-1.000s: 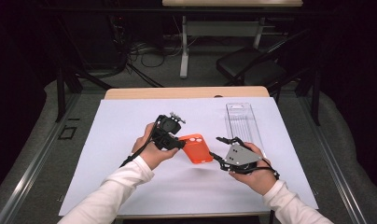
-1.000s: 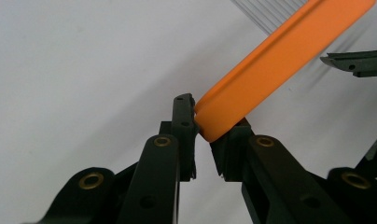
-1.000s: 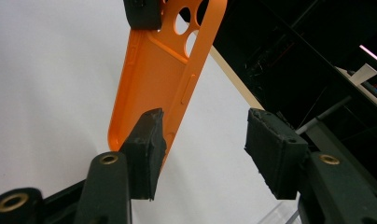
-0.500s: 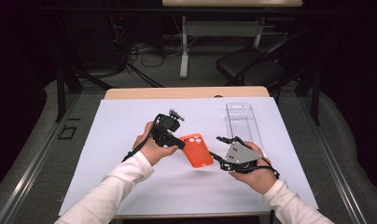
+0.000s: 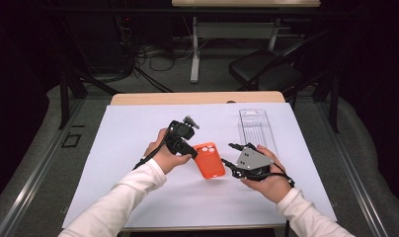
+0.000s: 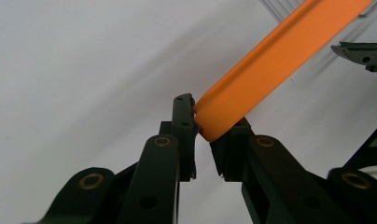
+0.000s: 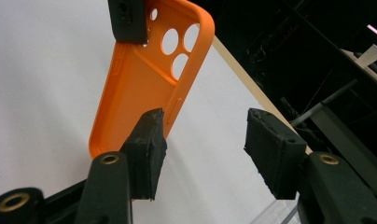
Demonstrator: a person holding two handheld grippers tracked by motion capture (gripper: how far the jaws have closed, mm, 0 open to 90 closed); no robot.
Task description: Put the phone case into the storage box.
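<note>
Orange silicone makes up the phone case (image 5: 209, 160), a soft-looking shell with rounded corners, a finely textured inner face and three round camera holes near one end, plus a slim side cutout. It is lifted off the white sheet (image 5: 138, 128) that covers the table, tilted, with one end higher than the other. The left gripper (image 5: 186, 146) is clenched on the case's edge: in the left gripper view its two black jaws pinch the thick orange rim (image 6: 270, 65) between their tips. The right gripper (image 5: 233, 154) sits just to the right of the case, its jaws parted with nothing pressed between them; in the right gripper view the case (image 7: 144, 79) stands just beyond one jaw. A clear plastic tray (image 5: 257, 126) lies on the sheet beyond the right gripper, well apart from the case.
</note>
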